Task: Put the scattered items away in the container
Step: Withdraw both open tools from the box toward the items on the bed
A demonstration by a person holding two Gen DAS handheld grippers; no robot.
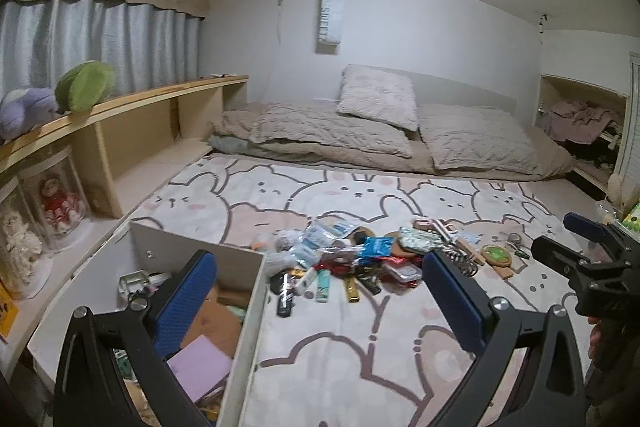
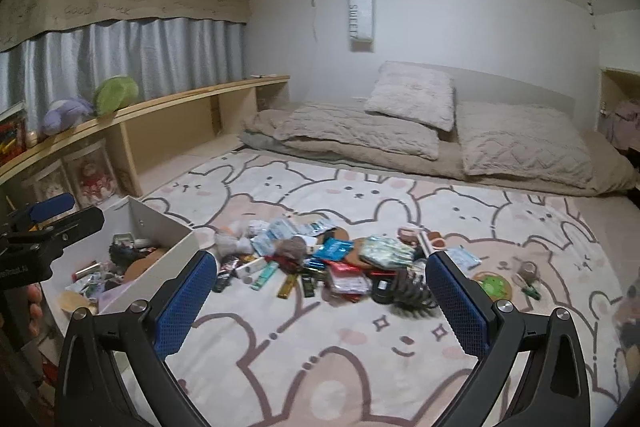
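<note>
Hovering above the pink bunny-print blanket (image 2: 320, 367), with the black right gripper with blue textured pads (image 2: 320, 291) spread wide and holding nothing. Positioned likewise: black left gripper with blue pads (image 1: 320, 291), jaws far apart, empty, left finger over the open white wooden box (image 1: 256, 291), right finger over the blanket. Lying in a loose heap on the blanket, just right of the box: scattered small items (image 2: 320, 259), among them a blue foil packet (image 2: 335, 247), a mint-green lighter (image 1: 323, 283), a gold rectangular bar (image 2: 289, 285), a black spiral hair claw (image 2: 412, 291) and a round green-faced wooden mirror (image 1: 496, 254). Already inside the box: a lilac pad (image 1: 200, 367), a brown card and assorted clutter. Bordering the blanket at the far side: beige quilted bedding with pillows (image 2: 420, 131). Running along the left wall: a pale wooden shelf (image 1: 160, 95) carrying a green plush and a purple plush.
</note>
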